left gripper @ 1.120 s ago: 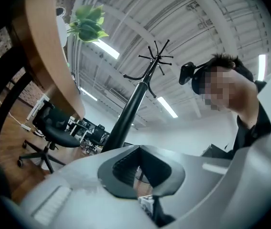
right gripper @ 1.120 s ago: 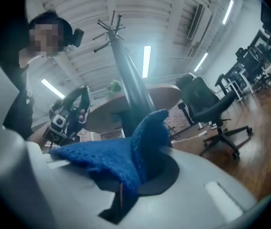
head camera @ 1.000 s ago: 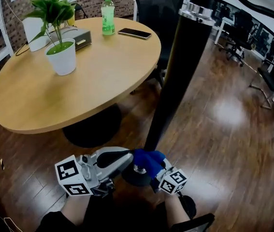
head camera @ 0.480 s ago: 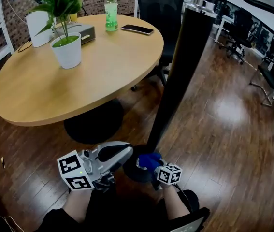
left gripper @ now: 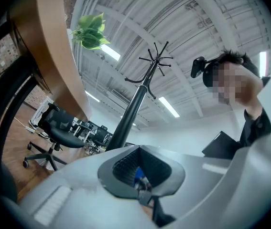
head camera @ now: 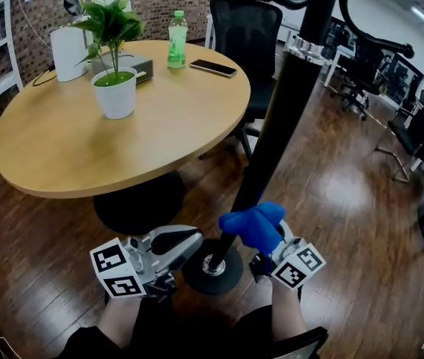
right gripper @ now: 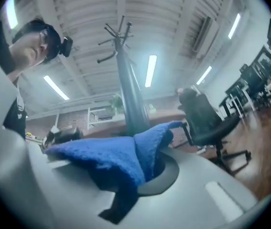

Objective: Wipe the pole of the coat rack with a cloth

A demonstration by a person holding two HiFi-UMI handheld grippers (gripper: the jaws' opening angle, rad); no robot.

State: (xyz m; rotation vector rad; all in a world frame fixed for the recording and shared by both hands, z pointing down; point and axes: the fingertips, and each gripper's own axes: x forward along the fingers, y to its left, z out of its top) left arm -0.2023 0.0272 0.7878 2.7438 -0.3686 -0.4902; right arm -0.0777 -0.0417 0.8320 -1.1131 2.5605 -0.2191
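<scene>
The right gripper (head camera: pixel 268 250) is clenched on a blue cloth (head camera: pixel 253 225); in the right gripper view the cloth is pinched between the jaws and drapes over the left one. In the head view the cloth sits at 5 o'clock, bunched against the lower part of the black pole (head camera: pixel 271 144), on the pole's 3 o'clock side and just above the round base (head camera: pixel 213 266). The pole leans up from the base toward 1 o'clock, past a silver collar (head camera: pixel 306 49).

The left gripper (head camera: pixel 185 243) lies at 7 o'clock, its tip beside the base at the base's 9 o'clock edge. In the left gripper view its jaws are closed together with nothing held; a speck of blue shows through the hollow of the pads.

A round wooden table (head camera: pixel 84 148) fills the 10 o'clock area. It carries a potted plant (head camera: pixel 114 92), a green bottle (head camera: pixel 176 40) and a phone (head camera: pixel 213 67). A black office chair (head camera: pixel 245 32) stands at 12 o'clock, between the table and the pole.
</scene>
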